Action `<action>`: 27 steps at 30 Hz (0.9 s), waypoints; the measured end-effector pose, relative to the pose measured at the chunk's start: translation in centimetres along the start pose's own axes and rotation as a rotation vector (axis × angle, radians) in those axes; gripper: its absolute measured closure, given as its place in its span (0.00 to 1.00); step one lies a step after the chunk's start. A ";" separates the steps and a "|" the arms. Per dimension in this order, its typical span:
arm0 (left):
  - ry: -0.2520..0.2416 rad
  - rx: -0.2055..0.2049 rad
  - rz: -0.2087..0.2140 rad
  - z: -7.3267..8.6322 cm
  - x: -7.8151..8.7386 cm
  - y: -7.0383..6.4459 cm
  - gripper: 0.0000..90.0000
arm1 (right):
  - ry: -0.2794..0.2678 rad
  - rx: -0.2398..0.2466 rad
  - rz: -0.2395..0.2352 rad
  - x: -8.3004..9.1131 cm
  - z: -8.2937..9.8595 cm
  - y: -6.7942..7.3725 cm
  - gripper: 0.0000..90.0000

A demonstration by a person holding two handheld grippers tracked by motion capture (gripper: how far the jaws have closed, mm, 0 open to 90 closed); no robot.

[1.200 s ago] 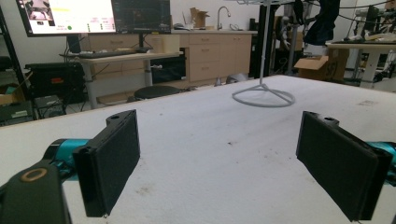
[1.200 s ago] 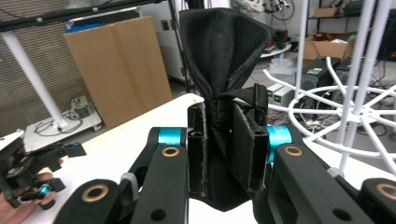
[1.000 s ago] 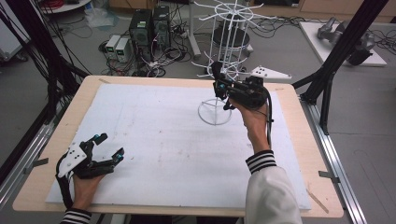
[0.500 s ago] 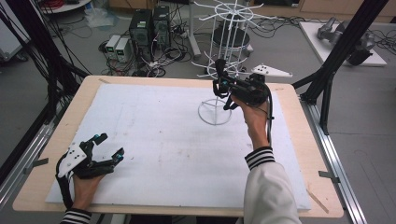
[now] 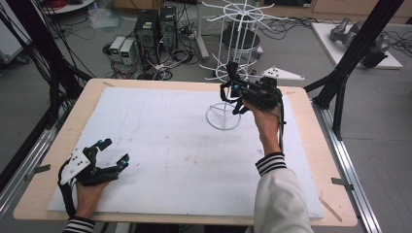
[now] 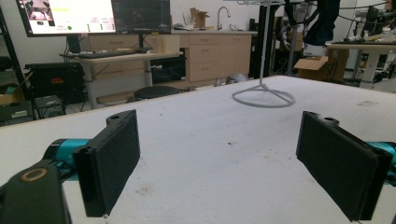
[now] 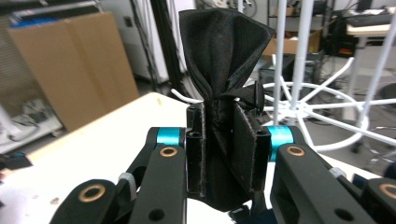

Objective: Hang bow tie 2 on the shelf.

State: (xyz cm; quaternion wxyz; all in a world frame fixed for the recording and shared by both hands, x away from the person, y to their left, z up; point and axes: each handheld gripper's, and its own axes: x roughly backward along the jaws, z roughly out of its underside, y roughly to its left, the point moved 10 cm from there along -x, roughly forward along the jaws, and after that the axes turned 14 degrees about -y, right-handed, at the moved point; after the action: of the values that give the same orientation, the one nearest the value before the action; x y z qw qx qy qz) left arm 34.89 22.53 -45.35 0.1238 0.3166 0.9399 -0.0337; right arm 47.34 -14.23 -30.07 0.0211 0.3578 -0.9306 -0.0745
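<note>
A white wire rack [image 5: 239,58] with a round base [image 5: 223,116] stands at the far middle of the white mat; its base ring [image 6: 264,96] also lies ahead in the left gripper view, and its arms [image 7: 308,100] spread behind the cloth in the right gripper view. My right gripper [image 5: 233,87] is held up beside the rack's pole, shut on a bunched black cloth [image 7: 224,56] that sticks up between its jaws. My left gripper [image 5: 112,153] rests low at the near left of the mat, open, with nothing between its pads [image 6: 114,158].
The white mat [image 5: 160,145] covers a wooden tabletop [image 5: 316,160] with black frame posts at both sides. Computers and cables [image 5: 150,34] lie on the floor beyond the far edge. Brown specks dot the mat's middle.
My right gripper with the black cloth has shifted slightly near the rack's pole. The left gripper has stayed in place, open.
</note>
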 end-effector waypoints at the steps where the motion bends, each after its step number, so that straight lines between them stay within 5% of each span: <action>1: -0.001 0.000 0.000 0.0 0.0 0.0 0.15 | 0.004 0.004 0.004 0.0 0.0 0.0 0.83; 27: -0.001 -0.002 0.000 0.0 0.0 0.0 0.15 | 0.023 0.099 0.063 0.9 -0.4 -0.3 0.69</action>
State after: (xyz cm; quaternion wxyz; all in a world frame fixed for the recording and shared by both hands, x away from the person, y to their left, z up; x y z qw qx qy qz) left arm 34.90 22.50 -45.35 0.1245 0.3164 0.9399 -0.0330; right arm 46.92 -15.10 -29.76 0.0163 0.3297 -0.9436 -0.0235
